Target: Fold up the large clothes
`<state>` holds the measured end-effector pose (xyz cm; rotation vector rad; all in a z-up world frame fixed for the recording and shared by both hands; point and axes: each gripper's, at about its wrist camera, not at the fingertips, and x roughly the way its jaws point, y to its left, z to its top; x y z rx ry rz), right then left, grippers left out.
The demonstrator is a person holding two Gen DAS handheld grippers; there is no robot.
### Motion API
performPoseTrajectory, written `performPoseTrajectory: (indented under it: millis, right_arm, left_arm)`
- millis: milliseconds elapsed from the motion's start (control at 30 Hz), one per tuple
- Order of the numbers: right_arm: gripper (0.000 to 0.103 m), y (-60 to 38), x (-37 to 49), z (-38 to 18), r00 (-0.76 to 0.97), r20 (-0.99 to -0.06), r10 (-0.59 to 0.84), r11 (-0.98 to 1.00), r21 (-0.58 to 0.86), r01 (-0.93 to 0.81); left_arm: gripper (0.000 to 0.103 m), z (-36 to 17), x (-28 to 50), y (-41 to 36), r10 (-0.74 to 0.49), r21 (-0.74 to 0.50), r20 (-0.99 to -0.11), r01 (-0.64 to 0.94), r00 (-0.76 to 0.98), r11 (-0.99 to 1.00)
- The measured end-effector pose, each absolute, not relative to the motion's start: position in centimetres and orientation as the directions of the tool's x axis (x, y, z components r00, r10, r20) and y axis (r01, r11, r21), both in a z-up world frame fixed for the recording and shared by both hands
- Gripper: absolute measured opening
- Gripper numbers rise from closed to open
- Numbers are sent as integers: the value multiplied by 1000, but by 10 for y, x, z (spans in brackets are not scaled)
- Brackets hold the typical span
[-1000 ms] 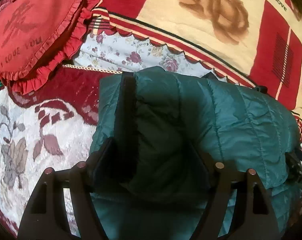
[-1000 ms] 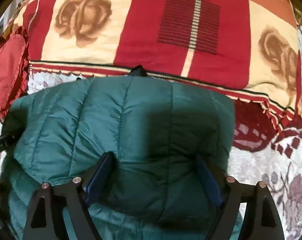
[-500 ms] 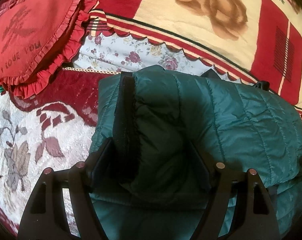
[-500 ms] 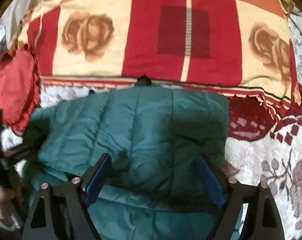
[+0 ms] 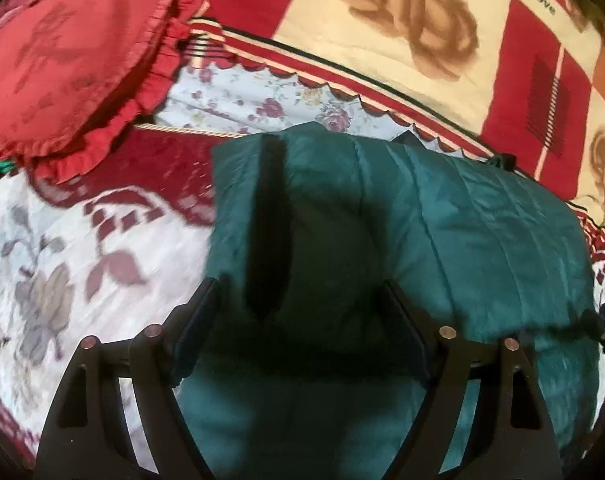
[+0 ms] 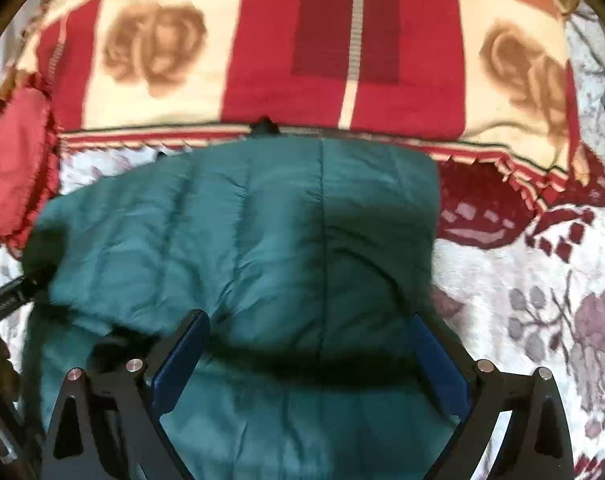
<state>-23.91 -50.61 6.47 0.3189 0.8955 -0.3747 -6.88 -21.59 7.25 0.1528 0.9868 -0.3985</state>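
Observation:
A teal quilted puffer jacket (image 5: 482, 240) lies folded on the bed, its dark zip edge (image 5: 270, 216) running up the left side of the top layer. My left gripper (image 5: 302, 304) hovers over the jacket's left part. Its jaws are opening, with the puffy fold bulging between them and the pads no longer pinching it. In the right wrist view the jacket (image 6: 242, 232) fills the middle. My right gripper (image 6: 308, 324) is over its right part, jaws opening wide, blue pads (image 6: 182, 356) apart from the fabric between them. The left gripper (image 6: 10, 300) shows at that view's left edge.
A red heart-shaped frilled cushion (image 5: 70, 56) lies at the far left. A red and cream rose-patterned blanket (image 6: 342, 52) lies folded beyond the jacket. The floral bedspread (image 6: 542, 312) is bare to the right of the jacket and to its left (image 5: 62, 280).
Both grippers have spread their jaws wider and drawn back from the jacket, the right one more. The folded top layer has been let go and stays lying in place.

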Motion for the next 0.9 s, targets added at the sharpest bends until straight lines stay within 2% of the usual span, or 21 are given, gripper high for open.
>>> performPoseTrajectory:
  millis: [300, 567, 900]
  right_arm:
    - [99, -465, -324, 93, 636, -760, -133, 894, 185, 408]
    - [99, -446, -382, 79, 627, -770, -118, 889, 200, 412]
    - [99, -425, -433, 62, 611, -778, -149, 892, 161, 422]
  left_arm:
    - [81, 98, -143, -158, -282, -69, -816, 400, 504, 914]
    - [81, 100, -209, -117, -283, -46, -795, 413, 536, 910]
    - [81, 91, -253, -105, -284, -30, -791, 430, 542, 902]
